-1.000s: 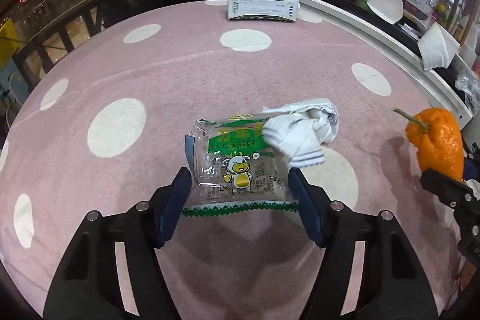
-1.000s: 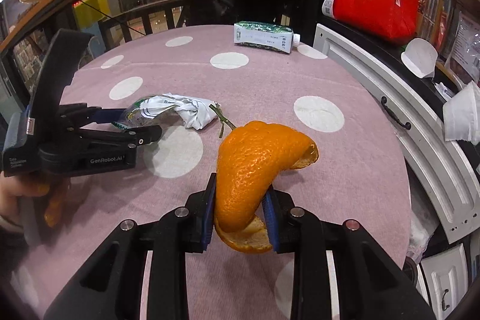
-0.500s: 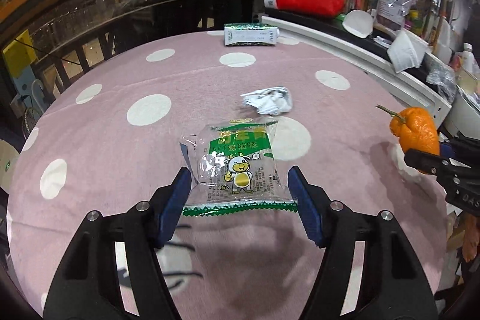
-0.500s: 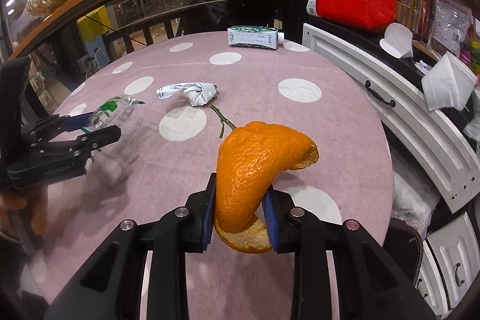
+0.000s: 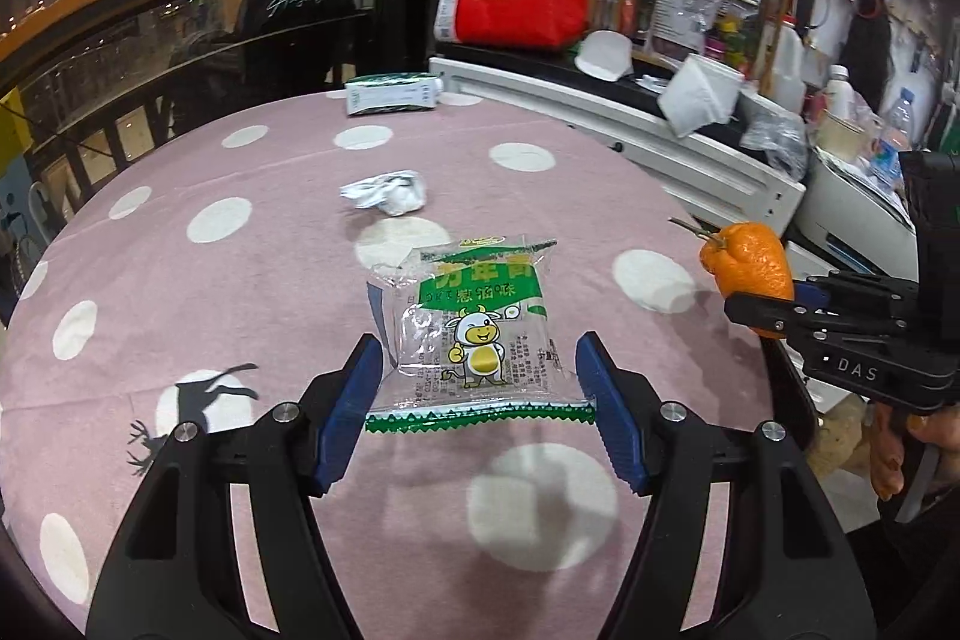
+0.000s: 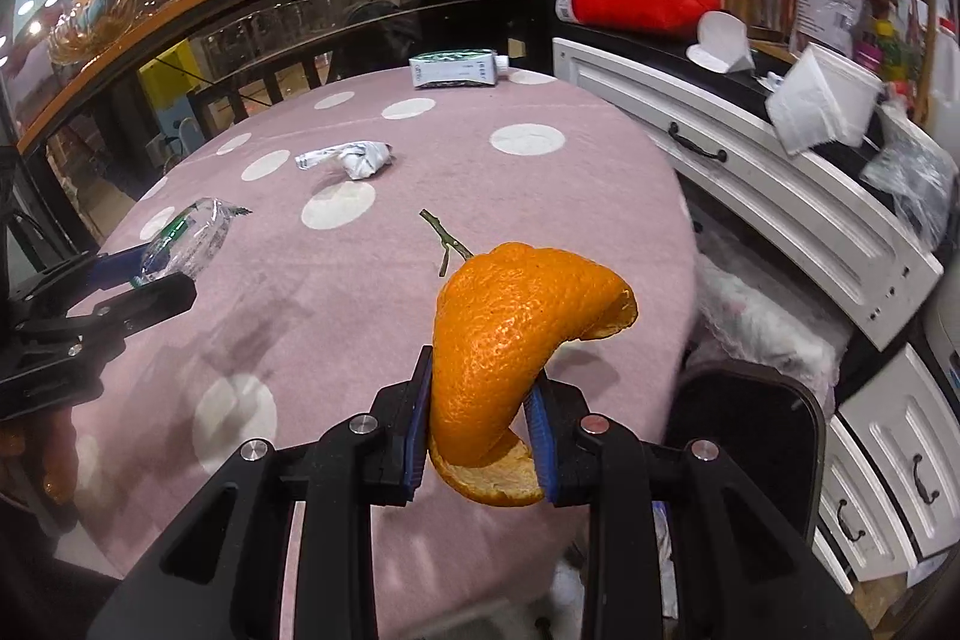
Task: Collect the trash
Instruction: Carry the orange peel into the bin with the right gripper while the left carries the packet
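Observation:
A clear snack wrapper (image 5: 474, 334) with green print and a cartoon cow hangs above the pink dotted table (image 5: 240, 280). My left gripper (image 5: 480, 382) is shut on it, its blue pads pressing on the two side edges. The right wrist view shows this wrapper (image 6: 186, 235) in the left gripper (image 6: 150, 280) at the left. A curled orange peel (image 6: 510, 340) with a stalk stands up between the pads of my right gripper (image 6: 480, 418), which is shut on it. From the left wrist camera, the peel (image 5: 750, 262) and right gripper (image 5: 762, 307) are at the right.
A crumpled white paper (image 5: 387, 193) lies mid-table and a green-and-white carton (image 5: 393, 93) lies at the far edge. A black bin (image 6: 750, 418) stands below the table's right edge, beside white drawers (image 6: 780, 196). A hand (image 5: 894, 454) grips the right tool.
My left gripper drew back and rose with the wrapper, leaving the crumpled paper behind on the table. My right gripper carried the peel towards the table's right edge, and the black bin came into view.

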A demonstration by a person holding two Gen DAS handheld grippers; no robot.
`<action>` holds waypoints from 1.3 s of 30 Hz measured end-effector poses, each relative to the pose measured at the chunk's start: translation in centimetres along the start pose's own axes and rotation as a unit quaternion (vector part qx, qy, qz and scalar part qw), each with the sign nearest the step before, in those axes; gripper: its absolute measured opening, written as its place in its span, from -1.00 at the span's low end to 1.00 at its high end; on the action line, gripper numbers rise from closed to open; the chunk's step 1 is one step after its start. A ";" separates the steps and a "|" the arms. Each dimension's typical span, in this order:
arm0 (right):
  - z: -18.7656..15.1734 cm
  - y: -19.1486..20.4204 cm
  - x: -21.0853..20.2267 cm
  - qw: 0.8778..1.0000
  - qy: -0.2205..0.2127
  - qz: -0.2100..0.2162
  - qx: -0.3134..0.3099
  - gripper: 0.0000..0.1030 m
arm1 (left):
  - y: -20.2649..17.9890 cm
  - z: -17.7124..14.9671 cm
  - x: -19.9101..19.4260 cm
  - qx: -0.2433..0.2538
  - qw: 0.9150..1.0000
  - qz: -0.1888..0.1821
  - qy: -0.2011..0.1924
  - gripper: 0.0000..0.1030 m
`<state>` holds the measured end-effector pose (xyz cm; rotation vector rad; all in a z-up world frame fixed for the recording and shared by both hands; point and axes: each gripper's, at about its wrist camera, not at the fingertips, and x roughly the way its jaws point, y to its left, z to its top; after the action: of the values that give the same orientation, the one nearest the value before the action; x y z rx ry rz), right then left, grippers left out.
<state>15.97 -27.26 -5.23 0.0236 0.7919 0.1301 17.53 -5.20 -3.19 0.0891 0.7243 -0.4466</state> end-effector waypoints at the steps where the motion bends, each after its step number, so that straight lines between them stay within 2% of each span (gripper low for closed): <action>1: -0.3 -0.4 -0.3 1.000 -0.001 -0.004 0.003 -0.46 | -0.7 -0.1 -0.2 0.003 1.000 -0.005 -0.001 0.30; 7: -3.0 -3.6 -2.6 0.999 0.000 -0.034 0.037 -0.46 | -4.4 -0.2 -0.2 0.015 0.999 -0.043 -0.001 0.30; 17: -7.1 -9.3 -3.8 0.992 0.020 -0.076 0.101 -0.46 | -10.4 -0.2 0.7 0.052 0.995 -0.083 0.006 0.30; 23: -8.9 -12.8 -2.3 0.983 0.056 -0.091 0.149 -0.46 | -13.2 -0.2 1.5 0.072 0.992 -0.101 0.015 0.30; 30: -11.3 -16.4 0.0 0.967 0.094 -0.082 0.224 -0.45 | -16.6 -0.4 2.6 0.099 0.987 -0.121 0.024 0.30; 39: -13.7 -17.9 3.3 0.955 0.141 -0.101 0.242 -0.43 | -20.3 -1.0 4.3 0.126 0.981 -0.144 0.043 0.30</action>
<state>10.47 -45.02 -18.40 0.3946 1.0918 -0.2646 11.12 -24.83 -5.24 0.2442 0.7652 -0.8158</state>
